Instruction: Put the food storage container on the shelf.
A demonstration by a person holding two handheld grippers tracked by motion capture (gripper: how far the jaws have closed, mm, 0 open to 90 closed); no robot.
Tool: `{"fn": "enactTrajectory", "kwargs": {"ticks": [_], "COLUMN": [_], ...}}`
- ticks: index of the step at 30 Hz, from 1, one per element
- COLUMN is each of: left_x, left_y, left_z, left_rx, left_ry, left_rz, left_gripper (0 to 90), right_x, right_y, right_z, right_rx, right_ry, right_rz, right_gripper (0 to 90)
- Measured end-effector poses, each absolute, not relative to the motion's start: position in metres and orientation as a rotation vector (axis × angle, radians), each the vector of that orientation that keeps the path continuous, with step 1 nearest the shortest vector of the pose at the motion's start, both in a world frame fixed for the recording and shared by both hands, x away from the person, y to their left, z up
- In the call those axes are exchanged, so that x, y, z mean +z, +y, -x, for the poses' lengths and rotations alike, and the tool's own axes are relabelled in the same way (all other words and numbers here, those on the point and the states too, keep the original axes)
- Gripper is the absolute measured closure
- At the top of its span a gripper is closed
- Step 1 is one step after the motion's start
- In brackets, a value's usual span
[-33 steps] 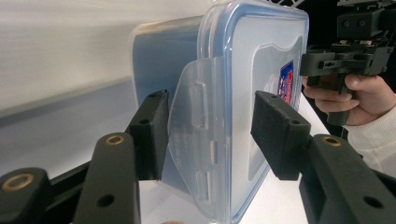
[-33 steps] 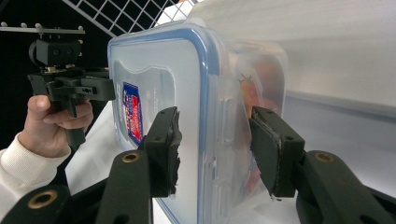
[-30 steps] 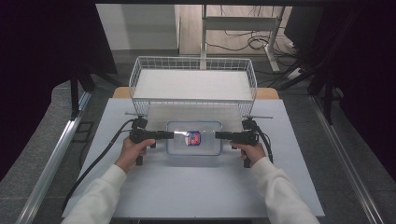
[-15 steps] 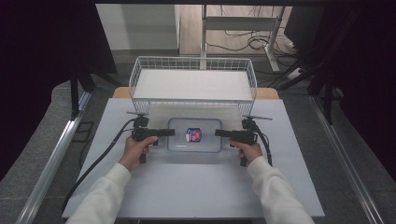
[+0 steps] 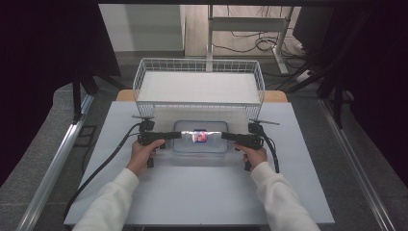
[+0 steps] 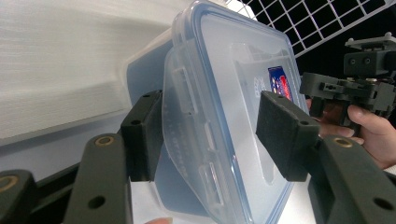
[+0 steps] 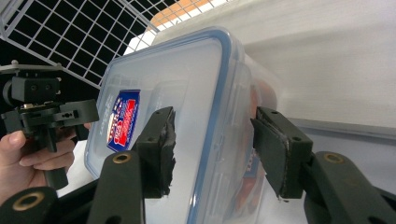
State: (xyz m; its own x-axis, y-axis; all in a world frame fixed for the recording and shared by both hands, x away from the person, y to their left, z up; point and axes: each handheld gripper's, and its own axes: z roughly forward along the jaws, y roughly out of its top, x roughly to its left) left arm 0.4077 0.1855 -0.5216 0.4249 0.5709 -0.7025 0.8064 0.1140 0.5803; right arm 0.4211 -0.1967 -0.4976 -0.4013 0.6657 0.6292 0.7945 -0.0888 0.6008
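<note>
- High view: a clear plastic container (image 5: 200,137) with a blue-rimmed lid lies flat at the centre of the frame on the pale table (image 5: 202,192), its long axis running left to right, just below the white wire basket (image 5: 198,84). The left gripper (image 5: 177,135) comes in at its left short end, the right gripper (image 5: 225,136) at its right short end. A red-and-blue label sits on the lid's middle.
- Left gripper view: the container's rounded short end and its hinged lid flap lie between the two black foam pads (image 6: 285,133). The jaws have just been opening; they stand apart, both pads clear of the smooth, translucent plastic.
- Right gripper view: the other short end sits between worn, rough-edged pads (image 7: 161,149). These jaws have also been opening, and gaps show on both sides of the lid rim.
</note>
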Motion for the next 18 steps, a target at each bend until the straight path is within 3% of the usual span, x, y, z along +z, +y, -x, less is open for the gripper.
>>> {"fn": "enactTrajectory", "kwargs": {"ticks": [10, 18], "left_x": [-0.502, -0.481], "left_y": [0.193, 0.196], "left_z": [-0.392, -0.347], "left_rx": [-0.165, -0.032], "left_ry": [1.227, 1.148], "left_rz": [-1.613, -1.722], "left_gripper": [36.2, 31.0], "right_x": [-0.481, -0.458], "right_y": [-0.198, -0.199], "right_z": [-0.406, -0.36], "right_rx": [-1.534, -1.542], "right_ry": [-2.198, -2.459], "right_rz": [1.613, 1.477], "right_gripper": [39.1, 39.5]}}
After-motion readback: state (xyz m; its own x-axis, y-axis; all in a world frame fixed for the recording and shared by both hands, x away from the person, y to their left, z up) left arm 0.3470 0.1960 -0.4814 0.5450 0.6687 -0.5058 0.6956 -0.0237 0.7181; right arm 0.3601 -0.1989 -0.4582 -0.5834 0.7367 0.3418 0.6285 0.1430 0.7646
